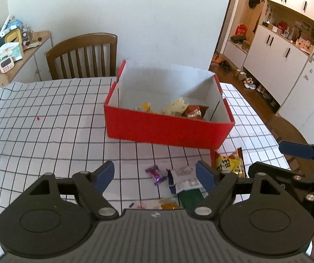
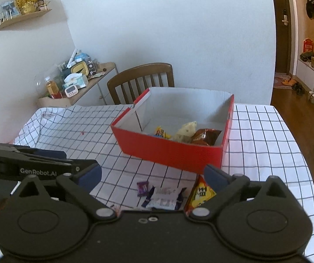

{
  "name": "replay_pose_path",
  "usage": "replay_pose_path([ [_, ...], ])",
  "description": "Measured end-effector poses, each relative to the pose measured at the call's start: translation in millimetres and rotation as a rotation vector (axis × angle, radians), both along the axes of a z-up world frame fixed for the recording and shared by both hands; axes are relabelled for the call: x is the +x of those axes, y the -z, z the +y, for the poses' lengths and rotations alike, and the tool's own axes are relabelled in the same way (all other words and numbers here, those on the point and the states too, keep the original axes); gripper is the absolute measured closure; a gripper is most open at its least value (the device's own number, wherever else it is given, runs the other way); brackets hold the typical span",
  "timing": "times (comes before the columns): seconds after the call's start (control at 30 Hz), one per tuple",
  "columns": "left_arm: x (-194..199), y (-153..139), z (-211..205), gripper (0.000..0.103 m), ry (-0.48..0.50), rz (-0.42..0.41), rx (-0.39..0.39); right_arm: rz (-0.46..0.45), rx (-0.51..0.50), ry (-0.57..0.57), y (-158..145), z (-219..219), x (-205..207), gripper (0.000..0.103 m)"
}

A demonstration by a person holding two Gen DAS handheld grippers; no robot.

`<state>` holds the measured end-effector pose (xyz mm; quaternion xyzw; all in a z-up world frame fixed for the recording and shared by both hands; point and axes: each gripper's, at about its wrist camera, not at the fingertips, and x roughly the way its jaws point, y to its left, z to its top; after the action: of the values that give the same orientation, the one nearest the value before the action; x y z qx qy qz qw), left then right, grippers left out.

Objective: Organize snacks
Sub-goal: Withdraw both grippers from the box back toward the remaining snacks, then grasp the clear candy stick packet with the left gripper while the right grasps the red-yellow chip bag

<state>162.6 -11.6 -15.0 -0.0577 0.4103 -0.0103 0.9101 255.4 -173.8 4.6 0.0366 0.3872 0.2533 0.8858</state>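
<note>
Left hand-held gripper (image 1: 154,175): spread wide, nothing between the blue pads; it hangs over the loose snacks on the desk.
Right hand-held gripper (image 2: 153,176): spread as wide as it seems to go, pinching nothing; just beside the left one, over the same snacks.
Loose snacks: on the checked cloth of the desk (image 1: 47,131), near the front wall of the red box (image 1: 168,129) — a purple candy (image 1: 156,174), a white packet with purple ends (image 1: 184,178), a yellow bag (image 1: 229,162), a green pack (image 1: 192,199) and some small pieces half hidden under the left gripper body.
Handling, candy: judged light and small, with a slick wrapper; pinch across the body, not the twisted ends.
Handling, white packet: judged flat, soft and crinkly; take it across the short side so it does not fold away.
Handling, yellow bag: probably air-filled with brittle contents; grip a sealed edge gently.
Red box: open-topped cardboard, white inside, standing on the desk beyond the loose snacks.
Box contents: a brown bag (image 2: 205,135), a pale crumpled packet (image 2: 186,131) and a small yellow packet (image 2: 161,132), all bunched against the near wall; the far half looks bare.
</note>
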Motion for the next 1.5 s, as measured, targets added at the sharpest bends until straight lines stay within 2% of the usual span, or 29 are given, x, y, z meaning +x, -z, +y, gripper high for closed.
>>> replay_pose_path([
  [0.17, -7.0, 13.2, 3.6, 0.016, -0.014, 0.026, -0.027, 0.013, 0.008, 0.012, 11.8, -4.4, -9.6, 0.001],
  [0.37, -12.4, 37.3, 8.8, 0.015, -0.050, 0.078, -0.034, 0.046, 0.001, 0.023, 31.6, -10.3, -18.9, 0.000],
  [0.53, -11.9, 62.0, 15.1, 0.015, -0.097, 0.134, -0.025, 0.077, -0.037, 0.039, 51.4, -17.2, -22.0, 0.000],
  [0.73, -2.8, 89.9, 23.7, 0.015, -0.172, 0.220, -0.063, 0.100, -0.099, 0.065, 76.2, -25.8, -19.9, 0.000],
  [0.93, 8.3, 108.9, 28.8, 0.015, -0.260, 0.283, -0.085, 0.136, -0.117, 0.128, 95.7, -35.4, -4.1, 0.000],
  [1.23, 25.2, 135.7, 44.6, 0.016, -0.413, 0.392, -0.188, 0.172, -0.104, 0.186, 111.0, -36.6, 34.2, 0.000],
  [1.43, 34.6, 143.3, 41.3, 0.016, -0.438, 0.406, -0.221, 0.192, -0.116, 0.190, 118.9, -30.7, 49.2, 0.000],
  [1.5, 37.7, 145.1, 36.3, 0.025, -0.434, 0.410, -0.216, 0.197, -0.123, 0.188, 121.3, -28.4, 53.8, 0.000],
])
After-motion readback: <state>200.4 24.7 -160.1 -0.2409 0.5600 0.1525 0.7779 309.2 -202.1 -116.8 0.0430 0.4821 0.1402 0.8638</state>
